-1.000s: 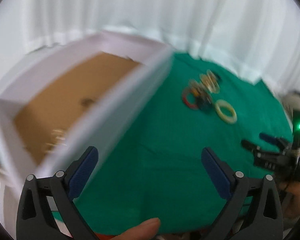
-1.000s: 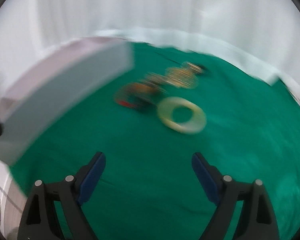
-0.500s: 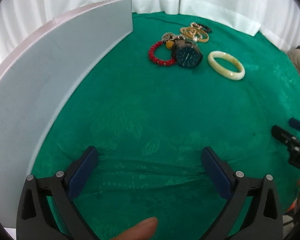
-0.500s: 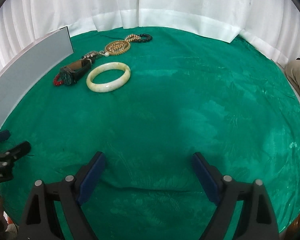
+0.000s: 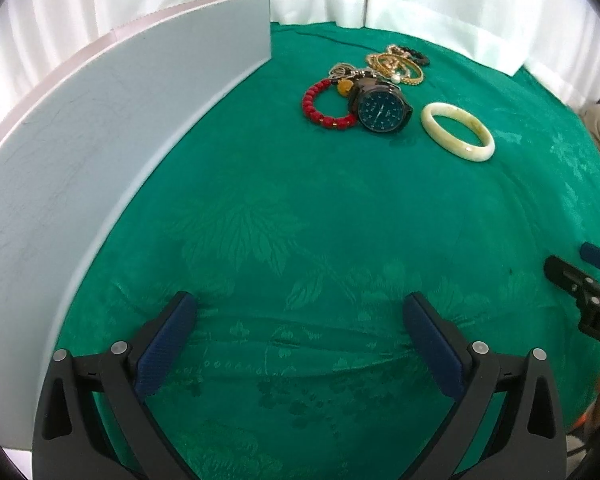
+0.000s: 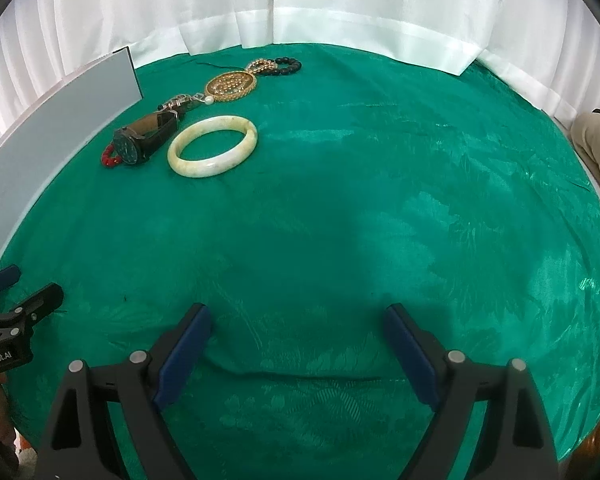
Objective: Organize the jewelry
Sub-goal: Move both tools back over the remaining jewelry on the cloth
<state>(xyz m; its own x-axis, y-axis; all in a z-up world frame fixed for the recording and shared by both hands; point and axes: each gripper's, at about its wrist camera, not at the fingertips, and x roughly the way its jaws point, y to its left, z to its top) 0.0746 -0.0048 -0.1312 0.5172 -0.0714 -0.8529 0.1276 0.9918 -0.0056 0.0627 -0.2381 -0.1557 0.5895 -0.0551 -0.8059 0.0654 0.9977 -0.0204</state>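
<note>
Both grippers have come down closer to the green cloth (image 5: 300, 208) since a second ago, when the views were blurred and the left one looked down into the box; over the last half second nothing on the cloth has shifted.

Nearest in each view are the claws. The left gripper (image 5: 300, 312) hangs over the near edge of the cloth with its blue-padded jaws spread wide and nothing between them. The right gripper (image 6: 298, 322) is likewise wide open and empty above the near edge, with a crease in the cloth just beyond its tips. Each shows at the side of the other's view.

Along the left edge stands the grey wall of the box (image 5: 100, 152), running from near to far.

Toward the far edge lies the jewelry in a loose row. A pale jade-coloured bangle (image 6: 213, 146) lies flat, just beside a dark watch (image 5: 383, 110). A red bead bracelet (image 5: 324, 106) touches the watch on the box side. Behind these lie a tangle of small chains (image 5: 346, 72), a gold beaded piece (image 6: 232, 85), and farthest a black bead bracelet (image 6: 286, 67). White curtains (image 6: 300, 4) hang behind the far edge.
</note>
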